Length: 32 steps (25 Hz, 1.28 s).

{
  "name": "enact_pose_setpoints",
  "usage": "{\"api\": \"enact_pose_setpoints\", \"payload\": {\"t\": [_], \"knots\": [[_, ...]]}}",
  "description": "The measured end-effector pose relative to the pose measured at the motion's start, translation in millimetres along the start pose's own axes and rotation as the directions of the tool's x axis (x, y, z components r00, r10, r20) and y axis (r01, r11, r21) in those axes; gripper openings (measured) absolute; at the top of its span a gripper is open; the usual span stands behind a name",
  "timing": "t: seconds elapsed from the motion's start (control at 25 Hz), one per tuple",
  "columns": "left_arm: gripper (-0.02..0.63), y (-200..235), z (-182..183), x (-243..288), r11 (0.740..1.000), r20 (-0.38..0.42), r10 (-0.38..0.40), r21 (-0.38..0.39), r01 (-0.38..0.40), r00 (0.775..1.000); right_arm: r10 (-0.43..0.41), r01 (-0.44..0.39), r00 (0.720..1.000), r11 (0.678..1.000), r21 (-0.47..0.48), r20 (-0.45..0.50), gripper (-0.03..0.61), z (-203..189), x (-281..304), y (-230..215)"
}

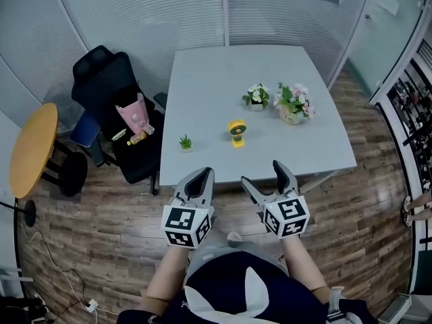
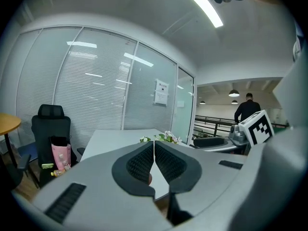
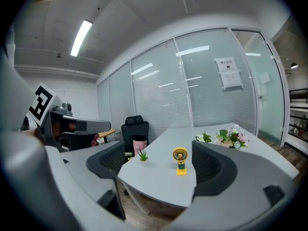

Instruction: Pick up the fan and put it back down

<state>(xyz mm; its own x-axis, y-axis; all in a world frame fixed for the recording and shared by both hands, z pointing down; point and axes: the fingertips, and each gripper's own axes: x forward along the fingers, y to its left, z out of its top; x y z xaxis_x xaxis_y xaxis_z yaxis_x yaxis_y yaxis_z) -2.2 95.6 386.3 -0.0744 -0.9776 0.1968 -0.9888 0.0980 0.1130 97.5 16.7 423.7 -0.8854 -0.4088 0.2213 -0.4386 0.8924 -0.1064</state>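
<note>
Mostly, the fan (image 1: 237, 132) hides behind the left gripper (image 2: 154, 144).

The left claw (image 1: 200, 176) and the right claw (image 1: 262, 173) are held side by side, close in front of the body, and both are pointed forward and slightly downward. The jaws of the left claw are brought together along their length. The jaws of the right claw are spread wide, and nothing is pressed by their pads. The claws are carried on the left forearm (image 1: 165, 275) and the right forearm (image 1: 305, 267), which are extended from the torso.
</note>
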Motion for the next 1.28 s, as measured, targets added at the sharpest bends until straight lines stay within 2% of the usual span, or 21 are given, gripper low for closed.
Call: {"api": "enact_pose_setpoints", "payload": {"t": [0.32, 0.44, 0.76, 1.28], "knots": [[0.025, 36.6, 3.5, 19.2, 0.996, 0.01, 0.065, -0.062, -0.065, 0.998, 0.022, -0.021, 0.999, 0.999, 0.031, -0.05, 0.451, -10.8, 42.2, -15.4], [0.025, 46.1, -1.3, 34.5, 0.997, -0.016, 0.052, -0.062, -0.053, 0.999, 0.024, -0.02, 0.998, 0.998, 0.063, -0.065, 0.455, -14.8, 60.8, -21.0], [0.025, 85.2, 3.8, 87.4, 0.998, -0.057, 0.0, -0.057, -0.003, 0.998, -0.035, 0.04, 0.99, 0.999, 0.037, -0.137, 0.499, -21.1, 121.7, -40.6], [0.025, 134.6, -0.6, 152.8, 0.997, -0.114, -0.055, -0.062, 0.048, 0.992, -0.069, 0.071, 0.963, 0.997, 0.0, -0.259, 0.499, -56.2, 208.8, -66.1]]}}
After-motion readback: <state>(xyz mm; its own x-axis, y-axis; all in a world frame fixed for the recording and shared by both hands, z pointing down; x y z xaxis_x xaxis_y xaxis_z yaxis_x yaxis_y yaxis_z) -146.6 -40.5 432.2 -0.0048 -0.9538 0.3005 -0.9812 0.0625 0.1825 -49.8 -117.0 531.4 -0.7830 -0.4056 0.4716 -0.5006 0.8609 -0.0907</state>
